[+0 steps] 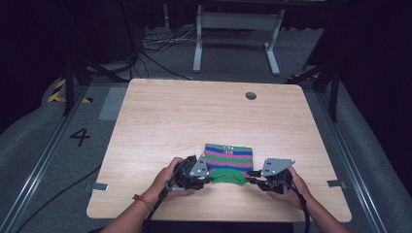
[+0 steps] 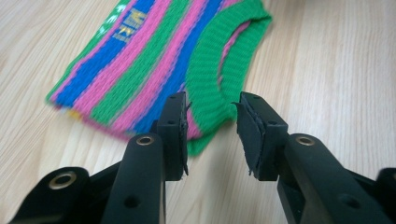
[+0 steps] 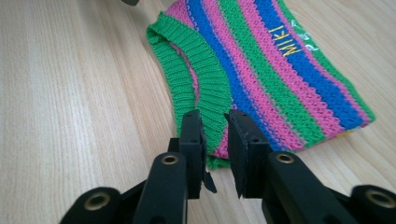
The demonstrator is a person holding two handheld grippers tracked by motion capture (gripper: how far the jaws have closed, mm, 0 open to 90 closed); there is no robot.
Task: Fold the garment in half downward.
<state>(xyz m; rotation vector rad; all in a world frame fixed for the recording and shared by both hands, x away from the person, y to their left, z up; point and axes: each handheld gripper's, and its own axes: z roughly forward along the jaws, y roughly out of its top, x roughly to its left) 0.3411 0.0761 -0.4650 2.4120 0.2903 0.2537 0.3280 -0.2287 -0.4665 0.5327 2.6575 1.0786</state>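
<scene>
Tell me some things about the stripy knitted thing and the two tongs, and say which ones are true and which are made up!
1. The knitted garment has green, pink and blue stripes. True.
2. It hangs in the air between the tongs. False: it lies flat on the wooden table.
3. The left tongs have a wide gap between the jaws. True: they are open at the garment's green ribbed edge.
4. The right tongs sit at the far end of the table. False: they are at the garment's near corner, jaws apart with the knit between them.
5. The garment has yellow letters on a blue stripe. True, seen in the right gripper view.
</scene>
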